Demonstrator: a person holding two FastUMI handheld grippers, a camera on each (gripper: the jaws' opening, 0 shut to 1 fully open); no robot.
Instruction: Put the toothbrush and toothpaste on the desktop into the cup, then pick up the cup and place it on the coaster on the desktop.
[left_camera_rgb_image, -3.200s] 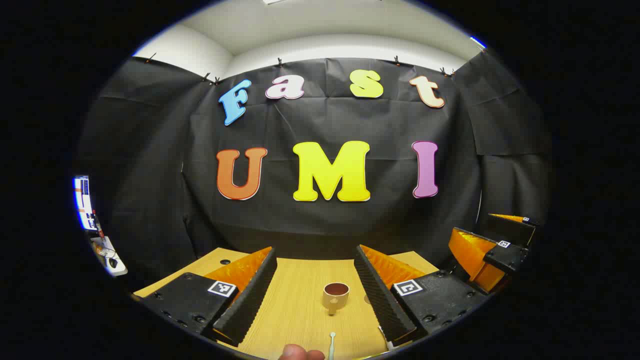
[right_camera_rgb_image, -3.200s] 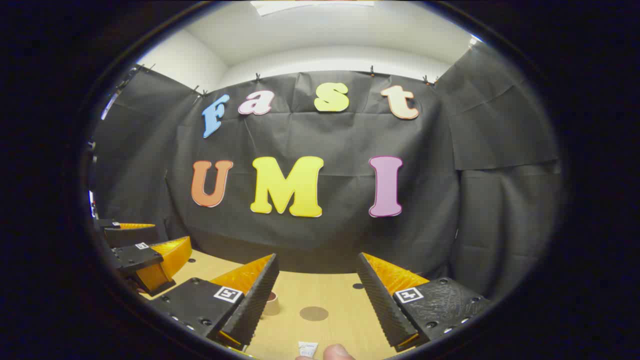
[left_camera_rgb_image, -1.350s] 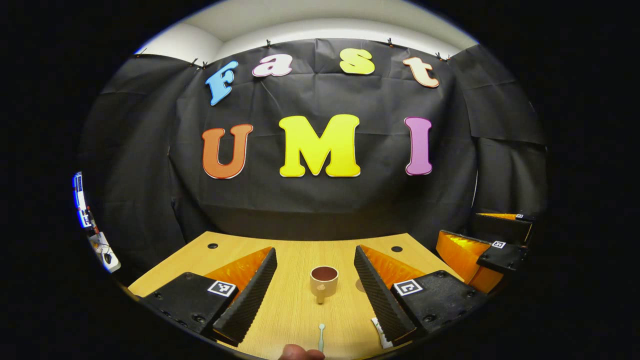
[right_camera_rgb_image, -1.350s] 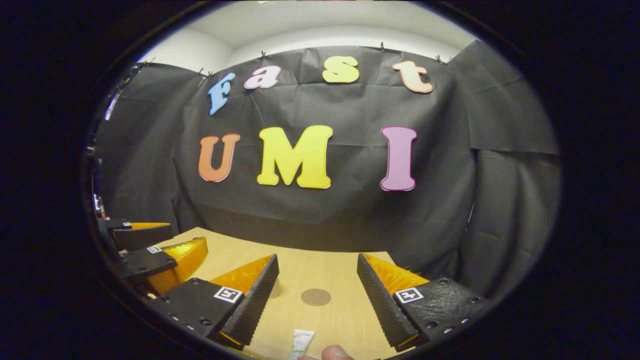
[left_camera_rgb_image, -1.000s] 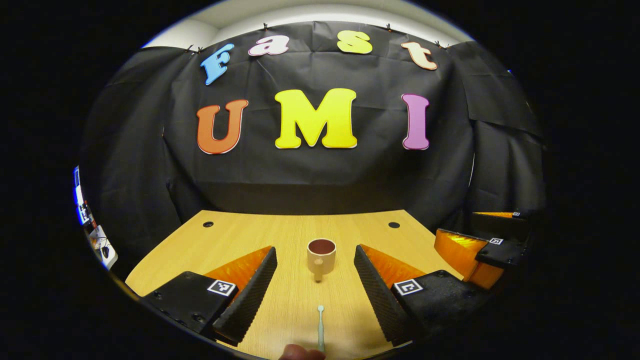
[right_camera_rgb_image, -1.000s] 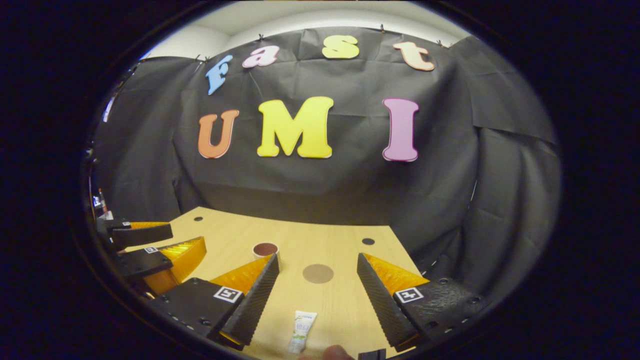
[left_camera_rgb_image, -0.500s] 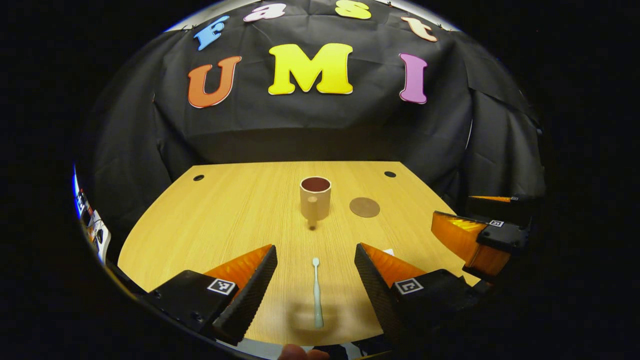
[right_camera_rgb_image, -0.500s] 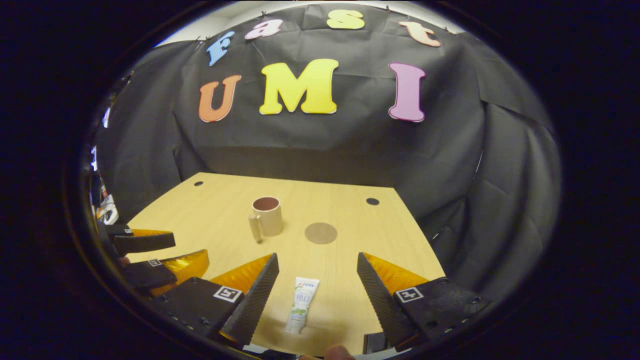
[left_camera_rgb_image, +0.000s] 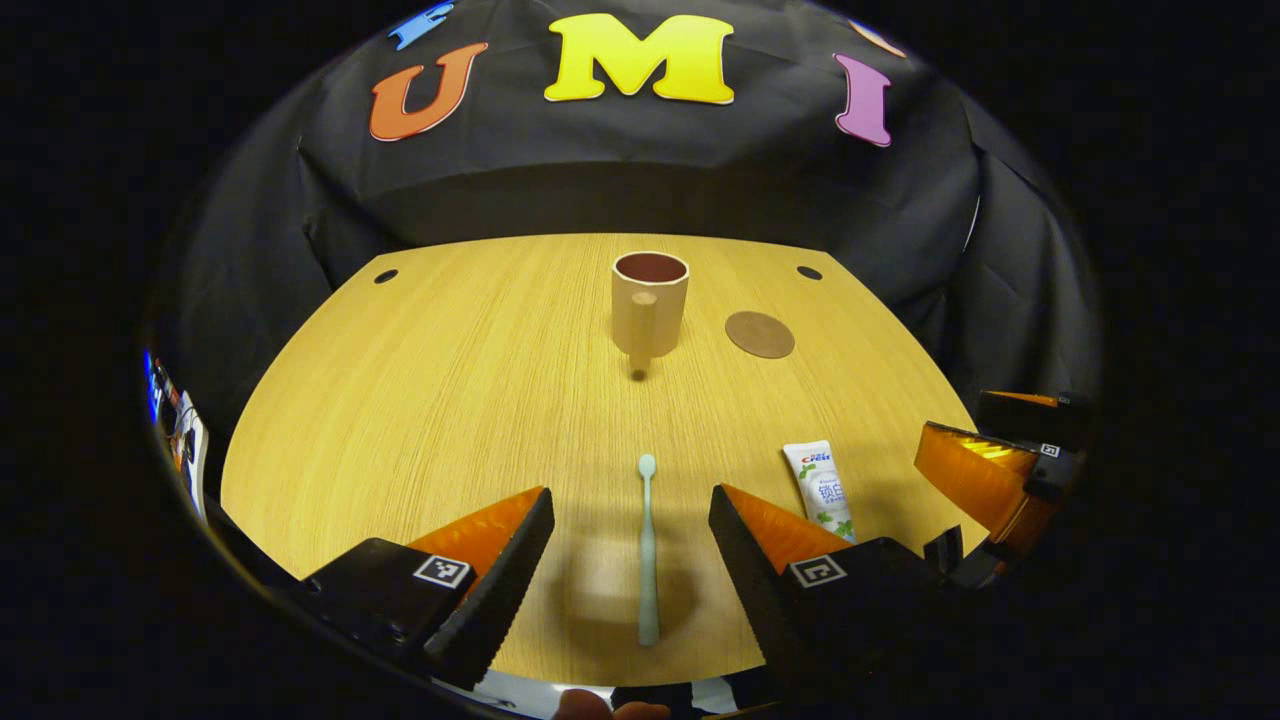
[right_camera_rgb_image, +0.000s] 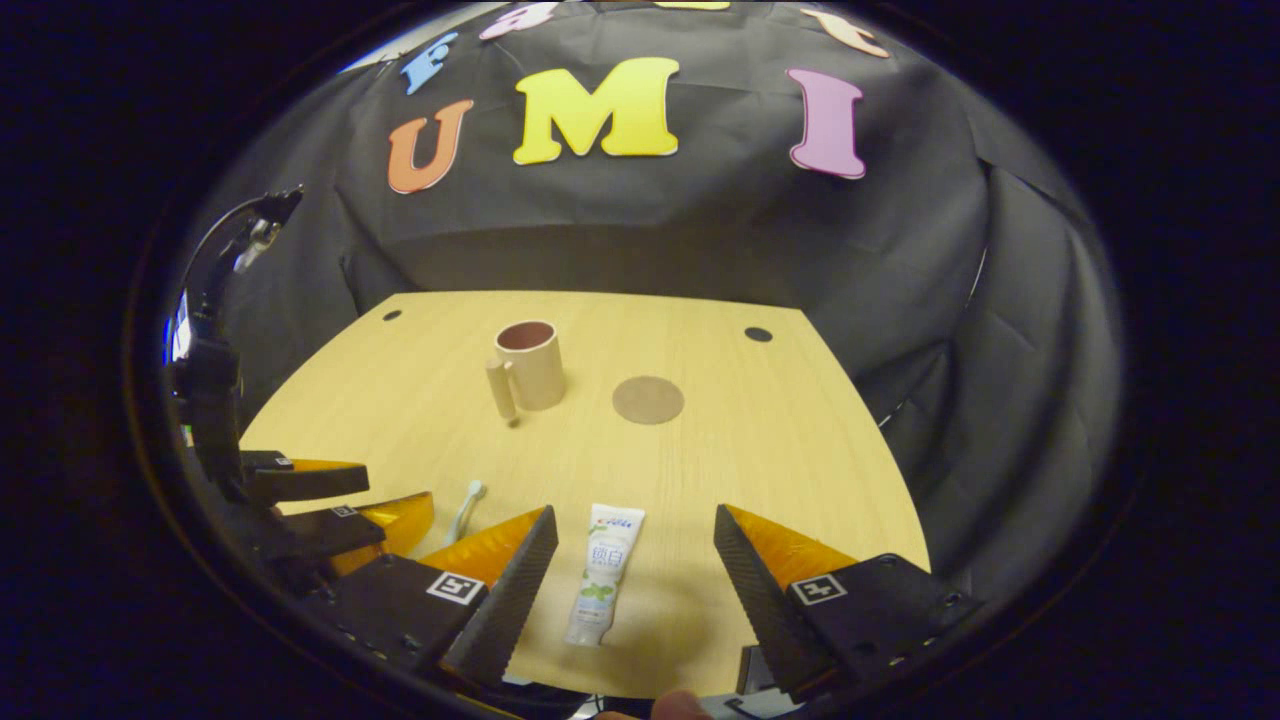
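Hiding part of the toothbrush (right_camera_rgb_image: 466, 509), the right gripper (right_camera_rgb_image: 632, 590) gapes over the toothpaste (right_camera_rgb_image: 603, 573). One cup (left_camera_rgb_image: 649, 302) and one coaster (left_camera_rgb_image: 760, 334) stand apart; the left gripper (left_camera_rgb_image: 630, 570) is spread wide too.

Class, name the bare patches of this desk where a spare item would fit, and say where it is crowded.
Bare: the wide stretch left of the cup and toothbrush. Crowded: the near edge, where toothbrush and toothpaste lie between open grippers; also cup beside coaster.
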